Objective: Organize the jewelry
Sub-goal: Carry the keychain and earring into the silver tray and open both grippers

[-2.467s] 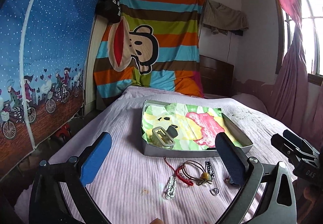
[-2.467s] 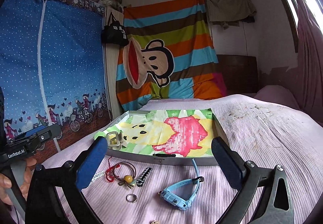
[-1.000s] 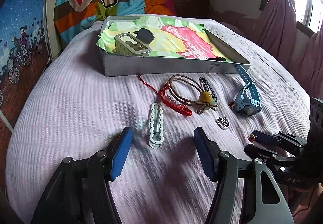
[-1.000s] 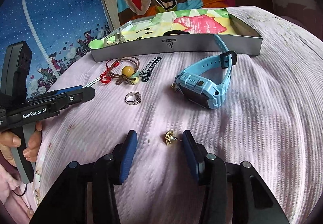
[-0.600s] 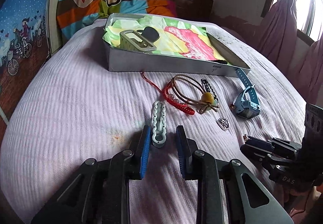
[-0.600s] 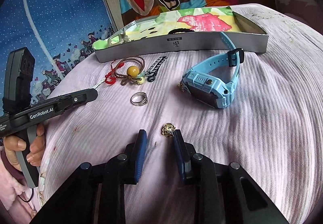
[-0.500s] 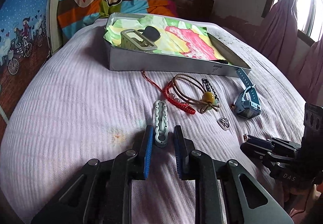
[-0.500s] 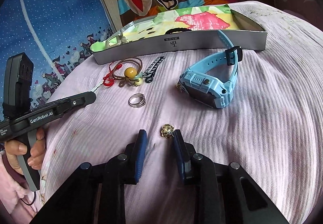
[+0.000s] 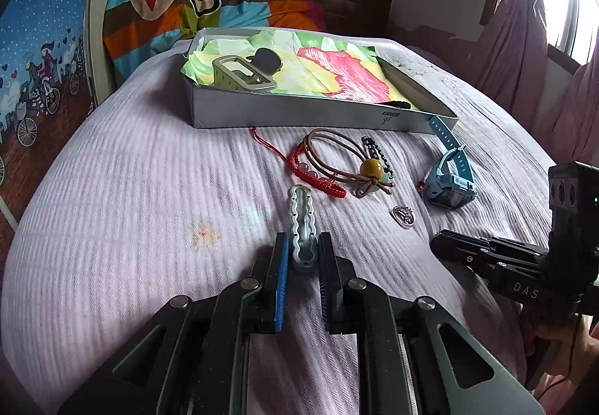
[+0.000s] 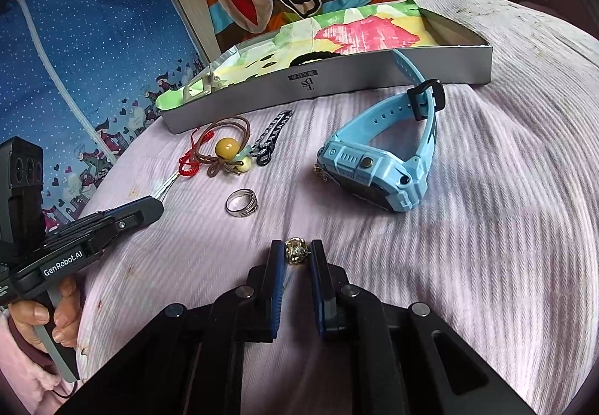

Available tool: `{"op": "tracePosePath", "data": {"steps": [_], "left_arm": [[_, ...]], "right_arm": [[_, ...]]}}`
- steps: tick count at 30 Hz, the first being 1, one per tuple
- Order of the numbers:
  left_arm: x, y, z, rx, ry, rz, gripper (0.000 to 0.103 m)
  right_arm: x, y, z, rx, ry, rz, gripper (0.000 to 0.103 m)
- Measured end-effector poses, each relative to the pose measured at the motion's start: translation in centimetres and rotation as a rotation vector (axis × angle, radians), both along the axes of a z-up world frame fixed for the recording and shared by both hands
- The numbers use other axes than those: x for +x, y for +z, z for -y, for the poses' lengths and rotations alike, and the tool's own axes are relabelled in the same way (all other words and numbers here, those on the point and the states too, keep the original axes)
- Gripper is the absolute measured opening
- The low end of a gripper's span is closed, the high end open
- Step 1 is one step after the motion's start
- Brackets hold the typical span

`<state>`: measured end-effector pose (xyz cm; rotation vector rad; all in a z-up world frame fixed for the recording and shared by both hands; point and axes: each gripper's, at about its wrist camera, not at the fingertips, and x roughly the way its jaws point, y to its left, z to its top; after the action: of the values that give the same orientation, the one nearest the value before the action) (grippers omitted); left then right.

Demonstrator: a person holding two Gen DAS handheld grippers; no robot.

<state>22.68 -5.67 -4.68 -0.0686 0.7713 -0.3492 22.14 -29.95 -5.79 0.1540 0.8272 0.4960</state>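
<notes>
1. Left gripper (image 9: 302,253), lower centre of the left wrist view: the jaws are closing, with the near end of a pale grey wavy hair clip (image 9: 301,224) between the blue pads. The pads look to press its sides. The clip's far end lies on the pink ribbed bedcover (image 9: 131,190).
2. Right gripper (image 10: 295,258), lower centre of the right wrist view: the jaws are closing, with a small gold earring (image 10: 295,251) between the pad tips. It sits at the very tips; contact looks made on both sides.
3. Grey shallow box (image 9: 299,112), upper centre of the left wrist view, is lined with bright printed paper. A grey-green rectangular piece (image 9: 241,76) and a dark rounded item (image 9: 266,59) rest in its left end.
4. On the bedcover in front of the box, left to right in the left wrist view: red cord bracelet (image 9: 310,171), brown cord with a yellow bead (image 9: 372,168), and a dark chain piece (image 9: 378,153), bunched close together.
5. Silver ring (image 10: 241,203), centre left of the right wrist view, lies alone.
6. Blue watch (image 10: 378,171), centre right of the right wrist view, lies on its side, with its strap end reaching the box wall.
7. A person's hand (image 10: 41,325), lower left of the right wrist view, grips the left gripper's handle.
</notes>
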Motion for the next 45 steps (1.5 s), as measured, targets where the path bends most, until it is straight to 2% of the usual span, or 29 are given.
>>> {"op": "tracePosePath", "data": {"steps": [15, 22, 27, 35, 39, 42, 45], "left_arm": [[-2.5, 2.9, 1.4, 0.008, 0.041, 0.108, 0.012], [-0.5, 5.8, 3.2, 0.008, 0.085, 0.166, 0.012], [3.0, 7.4, 4.2, -0.005, 0.103, 0.173, 0.012], [9.8, 6.6, 4.3, -0.016, 0.145, 0.103, 0.012], [12.4, 5.3, 4.3, -0.015, 0.158, 0.054, 0.012], [13.7, 4.4, 4.3, -0.009, 0.166, 0.013, 0.012], [14.4, 3.5, 4.1, -0.004, 0.174, -0.018, 0.012]], "right_arm": [[-1.7, 3.5, -0.5, 0.001, 0.019, 0.194, 0.013], [1.9, 6.1, 0.0, 0.010, -0.027, 0.305, 0.013], [5.7, 7.5, 0.3, -0.025, -0.058, 0.357, 0.013], [11.9, 7.2, 1.4, -0.028, -0.081, 0.310, 0.013], [13.3, 5.9, 0.7, -0.107, -0.040, 0.257, 0.013], [13.8, 4.8, 0.7, -0.109, -0.031, 0.206, 0.013], [13.9, 4.6, 0.6, -0.116, -0.027, 0.199, 0.013]]}}
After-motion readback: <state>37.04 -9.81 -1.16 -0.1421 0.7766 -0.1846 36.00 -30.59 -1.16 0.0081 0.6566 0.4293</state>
